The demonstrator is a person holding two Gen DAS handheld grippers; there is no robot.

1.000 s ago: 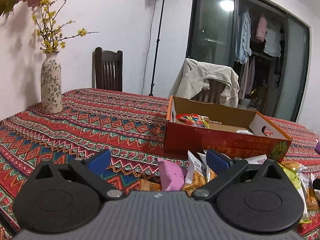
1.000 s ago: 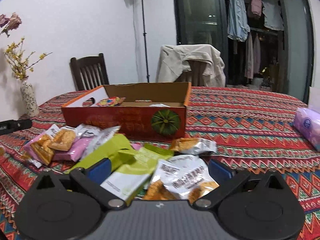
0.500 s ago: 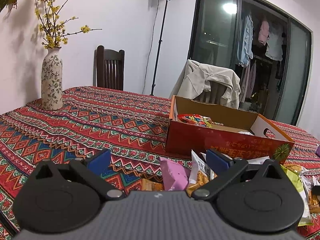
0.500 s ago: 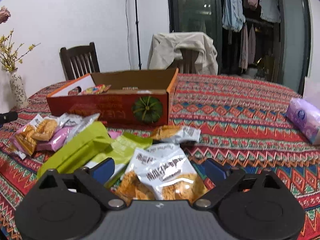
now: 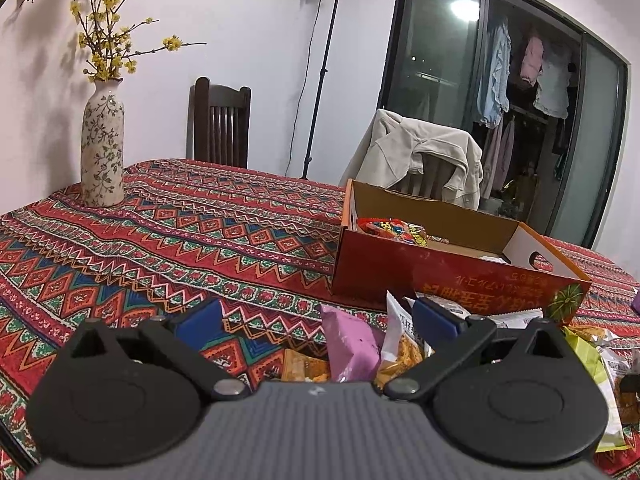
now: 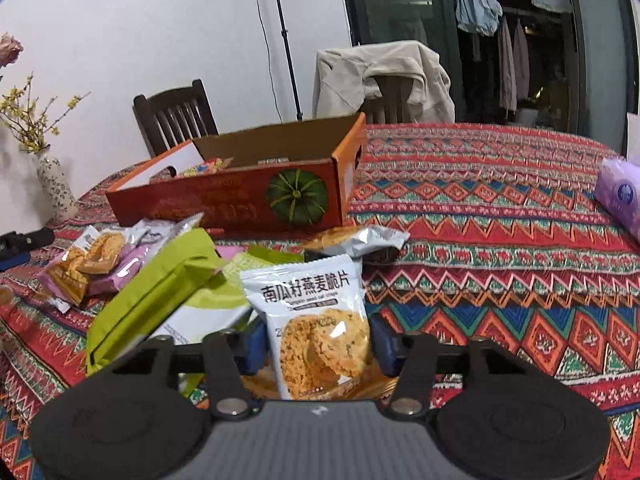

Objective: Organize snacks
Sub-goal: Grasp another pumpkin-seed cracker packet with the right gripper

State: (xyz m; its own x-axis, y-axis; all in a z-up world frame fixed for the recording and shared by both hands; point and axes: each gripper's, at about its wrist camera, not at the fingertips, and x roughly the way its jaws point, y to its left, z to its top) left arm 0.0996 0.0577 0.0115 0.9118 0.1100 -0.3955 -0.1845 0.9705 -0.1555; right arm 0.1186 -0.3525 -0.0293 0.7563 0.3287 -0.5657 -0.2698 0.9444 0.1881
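My right gripper is shut on a white oat-crisp packet and holds it upright above the snack pile. Green packets and pink and white packets lie to its left. The orange cardboard box with a pumpkin print stands behind the pile, with a red snack inside. My left gripper is open and empty above a pink packet and a white packet. The box is ahead and to its right, holding a red packet.
A patterned red tablecloth covers the table. A flowered vase stands at the far left. Wooden chairs, one draped with a beige jacket, stand behind. A purple tissue pack lies at the right.
My right gripper closed on the white oat-crisp packet and lifted it upright. My left gripper stayed open and rose slightly.
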